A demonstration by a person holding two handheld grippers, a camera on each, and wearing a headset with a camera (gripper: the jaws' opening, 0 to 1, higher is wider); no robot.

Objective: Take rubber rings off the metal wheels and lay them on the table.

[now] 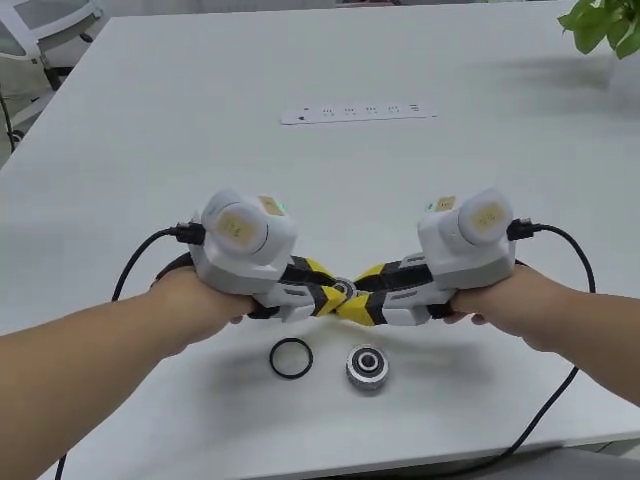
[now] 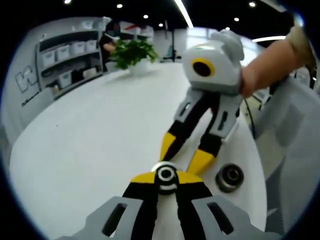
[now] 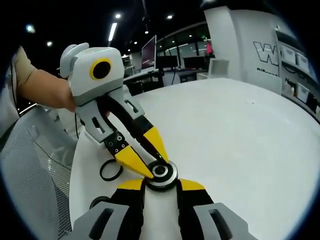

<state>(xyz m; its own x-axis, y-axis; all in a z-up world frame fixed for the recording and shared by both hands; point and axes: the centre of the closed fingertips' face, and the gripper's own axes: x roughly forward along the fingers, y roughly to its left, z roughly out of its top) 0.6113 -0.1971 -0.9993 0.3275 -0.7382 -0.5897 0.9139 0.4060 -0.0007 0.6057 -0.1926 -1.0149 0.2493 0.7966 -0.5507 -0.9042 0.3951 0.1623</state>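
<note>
**Both grippers pinch one metal wheel above the tabletop**

The held wheel [image 1: 343,290] hangs in the air between the two grippers, just above the near part of the white tabletop [image 1: 180,120]. The left gripper [image 1: 328,296] comes at it from the person's left and the right gripper [image 1: 360,300] from the right, and their yellow tips meet on it. In each gripper view that gripper's own jaws are closed on the wheel from both sides. In the right gripper view the left gripper's tips converge on the wheel's rim. I cannot tell whether a rubber ring sits on this wheel.

Just below the grippers, toward the person, a loose black rubber ring [image 1: 291,358] lies flat on the tabletop. Beside it on the right, apart from it, stands a second wheel [image 1: 368,366], silver with a dark centre.

The person's left hand [image 1: 195,300] and right hand [image 1: 505,300] wrap around the grey gripper bodies, and a black cable runs off each one. Farther back, near the middle of the tabletop, lies a white power strip [image 1: 358,111]. A green plant [image 1: 605,22] stands at the far right corner.
</note>
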